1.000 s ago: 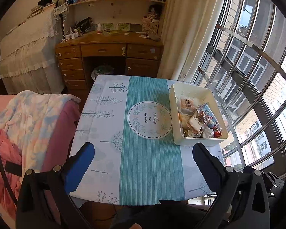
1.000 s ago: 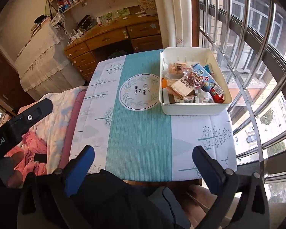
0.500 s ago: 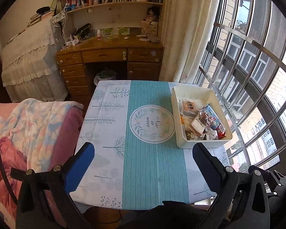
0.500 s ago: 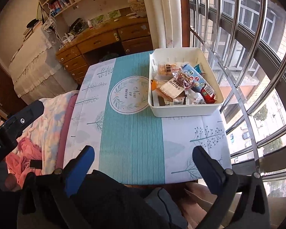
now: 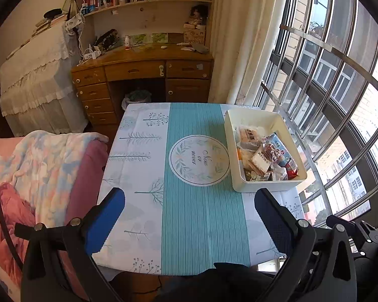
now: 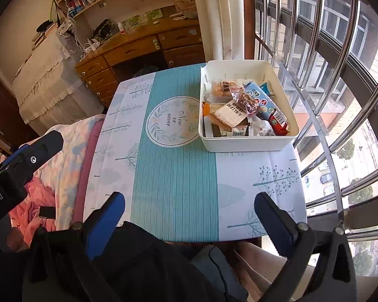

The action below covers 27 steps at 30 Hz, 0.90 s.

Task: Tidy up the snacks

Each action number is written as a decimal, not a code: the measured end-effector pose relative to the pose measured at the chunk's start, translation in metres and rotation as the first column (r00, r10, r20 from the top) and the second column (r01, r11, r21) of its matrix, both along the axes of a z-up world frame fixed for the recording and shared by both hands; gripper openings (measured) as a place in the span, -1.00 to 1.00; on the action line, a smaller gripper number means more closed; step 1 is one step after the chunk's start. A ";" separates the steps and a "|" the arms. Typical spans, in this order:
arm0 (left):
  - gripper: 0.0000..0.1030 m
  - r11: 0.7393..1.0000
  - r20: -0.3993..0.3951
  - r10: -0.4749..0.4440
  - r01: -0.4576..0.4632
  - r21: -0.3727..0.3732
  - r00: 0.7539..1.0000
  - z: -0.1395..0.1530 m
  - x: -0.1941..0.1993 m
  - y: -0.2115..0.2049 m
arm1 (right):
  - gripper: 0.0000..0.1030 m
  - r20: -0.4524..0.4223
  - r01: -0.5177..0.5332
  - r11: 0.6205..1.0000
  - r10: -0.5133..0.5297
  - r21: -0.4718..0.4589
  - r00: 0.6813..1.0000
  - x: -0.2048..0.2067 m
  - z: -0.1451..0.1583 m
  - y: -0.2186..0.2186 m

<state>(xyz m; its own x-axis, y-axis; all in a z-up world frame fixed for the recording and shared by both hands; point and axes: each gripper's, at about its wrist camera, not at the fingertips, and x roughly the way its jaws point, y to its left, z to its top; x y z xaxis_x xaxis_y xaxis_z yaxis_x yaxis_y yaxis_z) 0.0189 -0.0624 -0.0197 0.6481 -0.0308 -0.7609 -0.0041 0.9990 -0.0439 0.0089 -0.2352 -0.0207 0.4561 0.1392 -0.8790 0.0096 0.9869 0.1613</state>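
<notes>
Item: white bin (image 6: 249,142) of mixed snack packets (image 6: 242,110), far right of tabletop (image 6: 174,176), beside window bars.

Left gripper (image 5: 189,214) and right gripper (image 6: 189,214): both empty, fingers spread wide, held above near tabletop edge. Bin lies ahead and rightward, long axis running away from fingers; right gripper judged nearer. Open room: all cloth left of bin; right edge tight.

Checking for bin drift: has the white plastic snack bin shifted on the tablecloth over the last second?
No. The white plastic snack bin still sits beside the round leaf-wreath emblem printed on the tablecloth, at the window-side edge; only the cameras pulled back.
</notes>
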 end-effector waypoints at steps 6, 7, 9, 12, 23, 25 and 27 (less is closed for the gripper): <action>0.99 1.000 -0.014 -0.004 0.004 0.001 1.000 -0.002 0.002 0.000 | 1.00 -0.013 -0.001 1.000 0.001 -0.001 1.000 -0.001 -0.002 0.002; 0.99 1.000 -0.017 -0.006 0.006 0.000 1.000 -0.003 0.002 0.000 | 1.00 -0.015 -0.001 1.000 0.001 -0.001 1.000 -0.001 -0.003 0.003; 0.99 1.000 -0.021 -0.008 0.008 0.000 1.000 -0.004 0.003 0.000 | 1.00 -0.021 -0.001 1.000 0.001 -0.002 1.000 -0.001 -0.004 0.003; 0.99 1.000 -0.025 -0.010 0.010 0.000 1.000 -0.005 0.003 0.000 | 1.00 -0.028 -0.001 1.000 0.001 0.000 1.000 0.000 -0.005 0.003; 0.99 1.000 -0.031 -0.015 0.015 0.000 0.999 -0.006 0.003 0.000 | 1.00 -0.045 0.001 1.000 -0.001 0.005 0.999 0.003 -0.007 0.003; 0.99 1.000 -0.034 -0.014 0.014 0.001 0.999 -0.007 0.002 0.000 | 1.00 -0.050 0.000 1.000 0.000 0.006 0.999 0.003 -0.008 0.003; 0.99 1.000 -0.038 -0.016 0.016 0.001 0.999 -0.009 0.002 0.001 | 1.00 -0.056 -0.003 1.000 0.004 0.007 0.998 0.004 -0.010 0.004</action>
